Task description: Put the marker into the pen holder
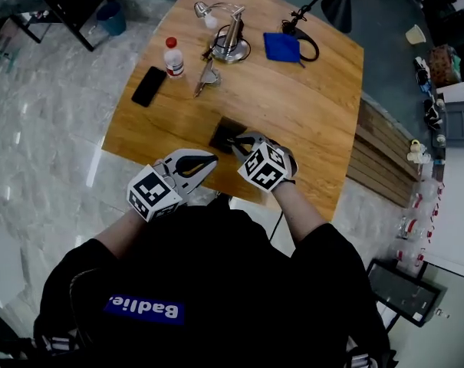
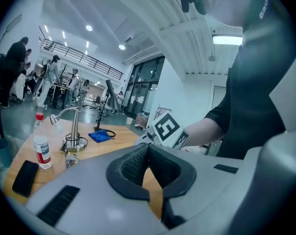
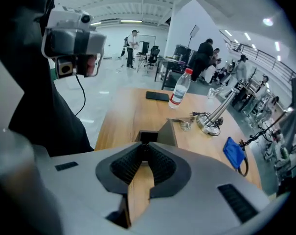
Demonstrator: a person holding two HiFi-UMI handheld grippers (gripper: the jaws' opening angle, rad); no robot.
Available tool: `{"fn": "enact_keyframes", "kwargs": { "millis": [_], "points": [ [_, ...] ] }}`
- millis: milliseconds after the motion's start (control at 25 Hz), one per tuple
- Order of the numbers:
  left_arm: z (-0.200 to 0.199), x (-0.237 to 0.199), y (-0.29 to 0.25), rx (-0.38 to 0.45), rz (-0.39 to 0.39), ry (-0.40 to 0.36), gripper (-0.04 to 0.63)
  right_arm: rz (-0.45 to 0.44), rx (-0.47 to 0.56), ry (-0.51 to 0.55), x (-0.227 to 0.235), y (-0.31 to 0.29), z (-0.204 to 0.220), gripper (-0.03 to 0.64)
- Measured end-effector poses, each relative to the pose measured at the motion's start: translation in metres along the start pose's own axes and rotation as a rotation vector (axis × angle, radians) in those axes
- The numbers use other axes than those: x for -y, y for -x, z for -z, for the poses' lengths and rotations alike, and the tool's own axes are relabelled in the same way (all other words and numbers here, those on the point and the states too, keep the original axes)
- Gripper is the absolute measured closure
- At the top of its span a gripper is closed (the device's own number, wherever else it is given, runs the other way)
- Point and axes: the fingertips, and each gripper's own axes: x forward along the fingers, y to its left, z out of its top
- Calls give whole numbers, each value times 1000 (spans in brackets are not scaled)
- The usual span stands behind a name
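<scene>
Wooden table (image 1: 308,106), glossy marble floor (image 1: 47,167), dark pen holder (image 1: 225,134) near table edge

There is one pen holder (image 1: 225,134), one bottle (image 1: 173,57), one phone (image 1: 148,86), one lamp (image 1: 228,38) and one blue cloth (image 1: 281,47).

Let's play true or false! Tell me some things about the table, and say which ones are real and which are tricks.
1. The bottle has a red cap. True.
2. The phone lies between the bottle and the lamp. False: it lies on the bottle's other side, near the table edge.
3. The blue cloth lies on the table. True.
4. The left gripper is wide open. False: its jaws are together, with nothing between.
5. The pen holder stands beside the lamp. False: it stands by the right gripper.
</scene>
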Motion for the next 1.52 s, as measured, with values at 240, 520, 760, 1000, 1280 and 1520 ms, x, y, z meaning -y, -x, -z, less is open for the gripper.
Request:
{"fn": "enact_keyframes", "kwargs": {
  "millis": [240, 520, 760, 1000, 1280, 1520],
  "points": [
    [0, -11, 3, 7, -65, 29, 586, -55, -93, 124, -5, -37, 7, 574],
    [7, -11, 9, 10, -76, 43, 586, -18, -144, 173, -6, -53, 15, 574],
    [7, -5, 21, 18, -54, 37, 586, 29, -167, 179, -12, -55, 10, 572],
    [2, 1, 42, 34, -21, 21, 586, 85, -124, 107, -18, -36, -10, 546],
    [-4, 14, 63, 52, 60, 8, 586, 176, -17, -37, -36, 12, -51, 546],
    [0, 21, 72, 74, 111, -5, 586, 219, 292, -376, -64, 64, -82, 546]
  ]
}}
